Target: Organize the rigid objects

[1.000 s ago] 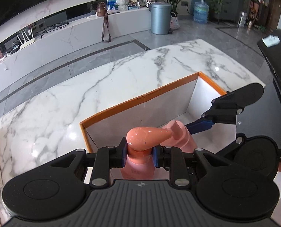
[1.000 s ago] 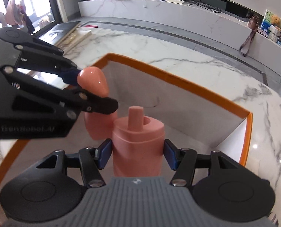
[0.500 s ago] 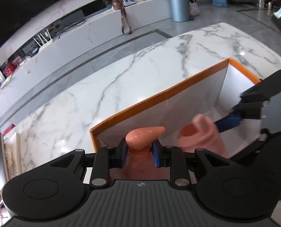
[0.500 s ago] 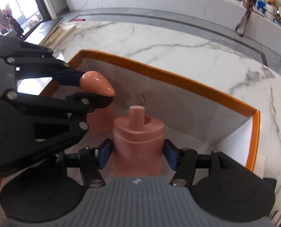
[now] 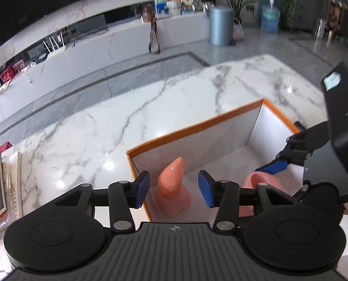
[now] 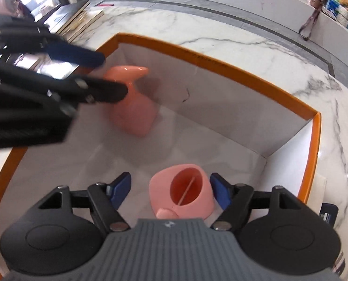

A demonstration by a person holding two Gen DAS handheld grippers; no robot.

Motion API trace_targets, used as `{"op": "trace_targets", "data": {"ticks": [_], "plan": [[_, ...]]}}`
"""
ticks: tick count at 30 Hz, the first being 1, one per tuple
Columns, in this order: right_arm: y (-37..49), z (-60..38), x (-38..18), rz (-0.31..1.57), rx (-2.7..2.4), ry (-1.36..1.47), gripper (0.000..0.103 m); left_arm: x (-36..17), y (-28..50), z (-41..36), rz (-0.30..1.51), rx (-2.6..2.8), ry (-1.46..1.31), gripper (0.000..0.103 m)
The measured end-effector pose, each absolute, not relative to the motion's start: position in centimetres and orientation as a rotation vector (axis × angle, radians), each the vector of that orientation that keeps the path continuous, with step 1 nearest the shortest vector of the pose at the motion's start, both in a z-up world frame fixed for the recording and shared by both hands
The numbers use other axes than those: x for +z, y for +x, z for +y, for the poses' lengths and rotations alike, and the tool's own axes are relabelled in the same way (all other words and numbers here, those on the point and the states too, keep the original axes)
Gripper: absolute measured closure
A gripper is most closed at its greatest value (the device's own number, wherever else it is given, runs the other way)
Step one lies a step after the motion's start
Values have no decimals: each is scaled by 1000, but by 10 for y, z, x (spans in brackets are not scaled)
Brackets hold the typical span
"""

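Two glossy pink plastic pieces are sitting in the orange-rimmed box (image 6: 255,79): spouted pump head (image 5: 172,188) and hollow cup (image 6: 182,190). Left gripper (image 5: 174,188) and right gripper (image 6: 170,189) are opening, released; the cup's base is hidden.

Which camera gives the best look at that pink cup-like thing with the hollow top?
The right wrist view: the pink cup sits whole between the opening right tongs, hollow visible. The left wrist view shows only its rim, behind tong parts.

- In the box (image 6: 248,75), on the table (image 5: 131,126): spouted piece (image 6: 131,103) near the far-left corner, hollow piece (image 6: 183,192) nearer, well apart.
- Left of the box on the table: stacked books (image 5: 0,187).
- Beyond the table: long counter (image 5: 117,44).
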State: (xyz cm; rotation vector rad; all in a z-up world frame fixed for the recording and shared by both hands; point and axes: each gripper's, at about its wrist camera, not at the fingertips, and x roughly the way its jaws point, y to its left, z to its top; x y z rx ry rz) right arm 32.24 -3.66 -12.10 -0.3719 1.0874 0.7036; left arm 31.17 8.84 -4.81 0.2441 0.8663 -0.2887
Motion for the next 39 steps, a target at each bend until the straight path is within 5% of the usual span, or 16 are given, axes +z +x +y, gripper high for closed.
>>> {"op": "trace_targets", "data": {"ticks": [10,12,16,24,34,37,39], "plan": [[288,-26,-115,1075,711,-629,26,-54,291,104,952,-245,244,45],[283,-23,-118,1073,681,-702,30,-59,288,109,975,-245,229,53],[279,-22,-126,1078,654,-762,55,-65,282,116,990,-268,197,73],[286,-11,-131,943,775,-779,55,-68,281,124,990,-305,141,85],[302,8,-137,858,837,-842,54,-72,290,130,988,-317,92,85],[308,1,-137,863,745,-809,41,-73,290,130,986,-318,86,85],[306,0,-132,895,741,-737,42,-73,290,130,984,-318,87,85]]}}
